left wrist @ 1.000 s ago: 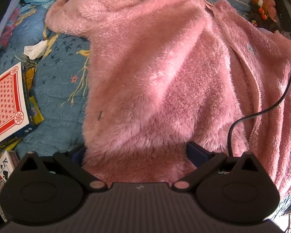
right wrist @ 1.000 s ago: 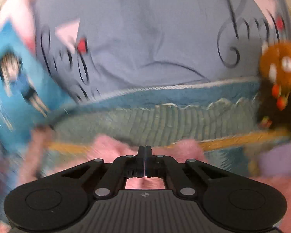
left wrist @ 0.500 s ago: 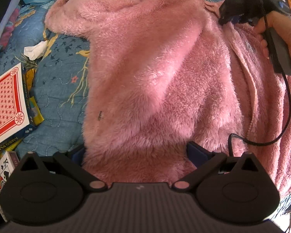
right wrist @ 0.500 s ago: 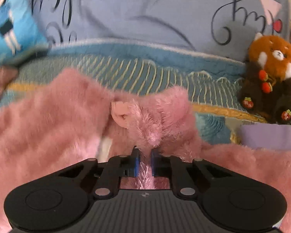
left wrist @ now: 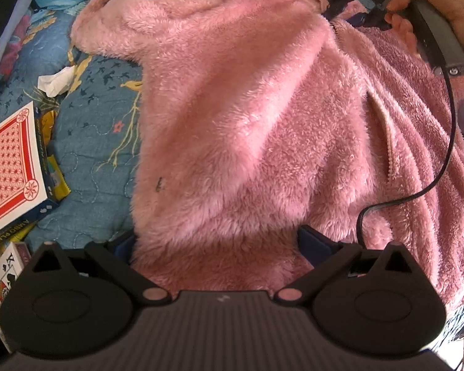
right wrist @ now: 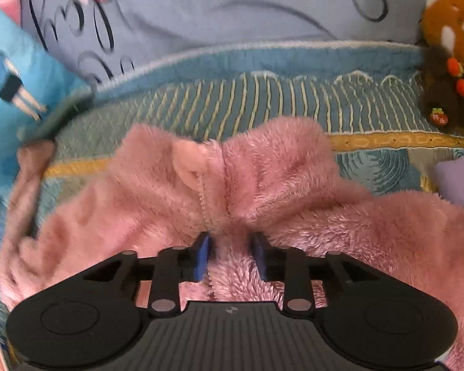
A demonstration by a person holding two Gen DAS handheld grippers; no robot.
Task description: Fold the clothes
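Observation:
A pink fleece jacket [left wrist: 247,123] lies spread on the bed, zip [left wrist: 389,154] running down its right side. My left gripper [left wrist: 219,241] is wide open over the near hem, one finger on each side of a broad fold; the pads do not pinch it. At the far collar a hand holds my right gripper [left wrist: 340,3]. In the right wrist view the right gripper [right wrist: 231,247] has its jaws opening, with a ridge of the jacket's collar [right wrist: 263,179] still lying between the blue pads [right wrist: 202,256], which are coming off it.
A red playing-card box [left wrist: 9,167] and a crumpled tissue [left wrist: 54,82] lie on the blue quilt [left wrist: 99,130] to the left. A black cable [left wrist: 442,154] trails over the jacket. Beyond the collar are a grey-blue pillow [right wrist: 201,9] and a plush toy [right wrist: 448,58].
The right gripper came down onto the jacket's collar end with fleece in its jaws, and the jaws have parted. The left gripper has not moved.

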